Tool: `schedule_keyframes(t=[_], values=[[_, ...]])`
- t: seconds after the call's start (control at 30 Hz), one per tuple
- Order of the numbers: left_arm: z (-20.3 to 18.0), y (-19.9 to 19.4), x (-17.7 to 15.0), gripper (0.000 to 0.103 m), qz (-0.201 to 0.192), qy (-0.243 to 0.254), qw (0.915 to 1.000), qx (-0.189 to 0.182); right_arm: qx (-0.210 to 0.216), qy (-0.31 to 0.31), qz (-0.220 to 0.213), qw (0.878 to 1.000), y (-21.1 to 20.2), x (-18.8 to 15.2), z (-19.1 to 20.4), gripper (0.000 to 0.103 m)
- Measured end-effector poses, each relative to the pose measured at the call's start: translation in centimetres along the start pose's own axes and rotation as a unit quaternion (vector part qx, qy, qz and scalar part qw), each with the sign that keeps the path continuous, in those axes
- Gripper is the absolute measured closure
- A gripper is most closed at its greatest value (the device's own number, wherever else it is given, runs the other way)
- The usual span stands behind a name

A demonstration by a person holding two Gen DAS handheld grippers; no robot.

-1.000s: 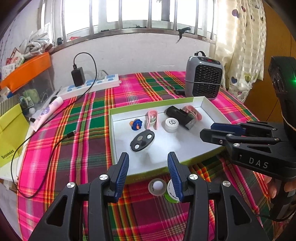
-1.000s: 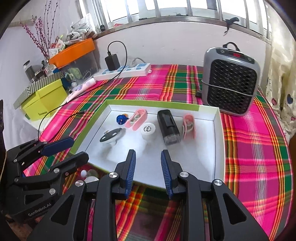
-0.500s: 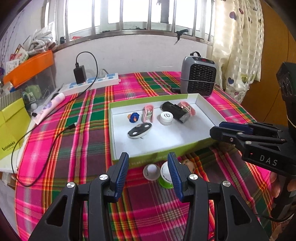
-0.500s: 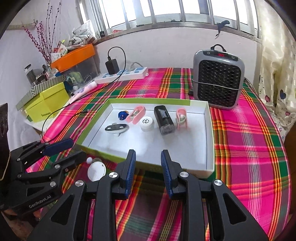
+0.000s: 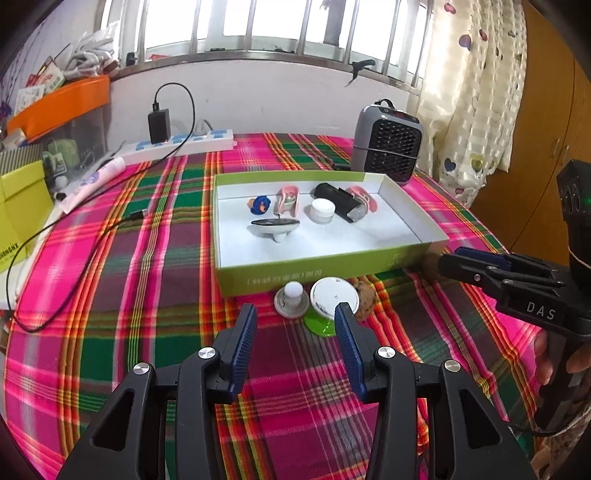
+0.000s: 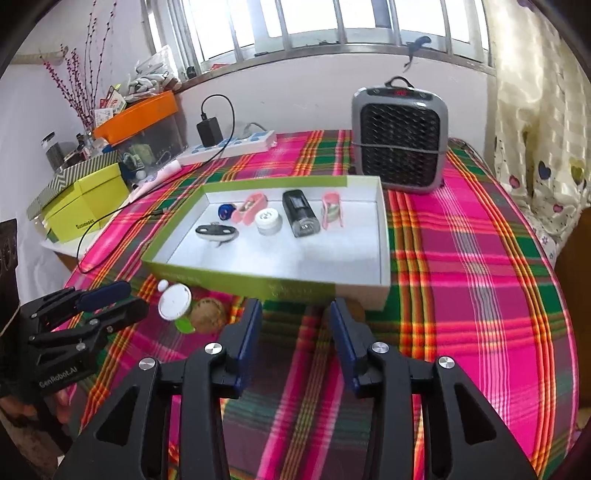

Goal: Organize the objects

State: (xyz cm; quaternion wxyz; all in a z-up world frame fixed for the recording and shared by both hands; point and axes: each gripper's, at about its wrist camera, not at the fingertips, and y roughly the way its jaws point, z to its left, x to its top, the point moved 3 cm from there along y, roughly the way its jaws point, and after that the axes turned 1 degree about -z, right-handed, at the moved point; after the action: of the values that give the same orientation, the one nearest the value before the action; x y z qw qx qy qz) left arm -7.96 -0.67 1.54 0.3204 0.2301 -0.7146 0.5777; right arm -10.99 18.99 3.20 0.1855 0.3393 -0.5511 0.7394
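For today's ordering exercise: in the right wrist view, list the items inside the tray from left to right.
Black oval gadget → blue round toy → pink clip → white round jar → black rectangular device → second pink clip.

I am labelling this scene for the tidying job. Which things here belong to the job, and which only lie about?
Belong to the job:
- green box with small items already inside
- white ball piece, white-lidded green jar, brown nut, all on the cloth before the box

Only lying about:
- heater
- power strip with charger
- yellow box
- orange-lidded bin

window [image 5: 258, 22]: barred, bright | wall [image 5: 277, 99]: white | curtain [image 5: 476, 92]: right
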Motion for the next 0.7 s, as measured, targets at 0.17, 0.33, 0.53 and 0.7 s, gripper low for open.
schedule_keyframes(t=[0.17,0.33,0.53,0.7], values=[[-0.1,0.2,-0.4,0.061,0.003,-0.004,0.9999,-0.009,-0.005,0.005,0.004,1.000,-0.2,-0.8,-0.7,0.063],[-0.7,0.8,-0.9,0.060,0.013,-0.002,0.9996,-0.025,-0.009,0.007,0.006,1.000,-0.1,-1.3,-1.1,0.063],[-1.2,1.3,-0.7,0.058,0.014,-0.003,0.9993,-0.034,-0.013,0.012,0.015,1.000,0.3,-1.8,-1.7,0.063],[-1.4,1.8,-0.4,0.058,0.017,-0.007,0.9991,-0.039,-0.012,0.013,0.025,1.000,1.1,-1.9,-2.0,0.063]])
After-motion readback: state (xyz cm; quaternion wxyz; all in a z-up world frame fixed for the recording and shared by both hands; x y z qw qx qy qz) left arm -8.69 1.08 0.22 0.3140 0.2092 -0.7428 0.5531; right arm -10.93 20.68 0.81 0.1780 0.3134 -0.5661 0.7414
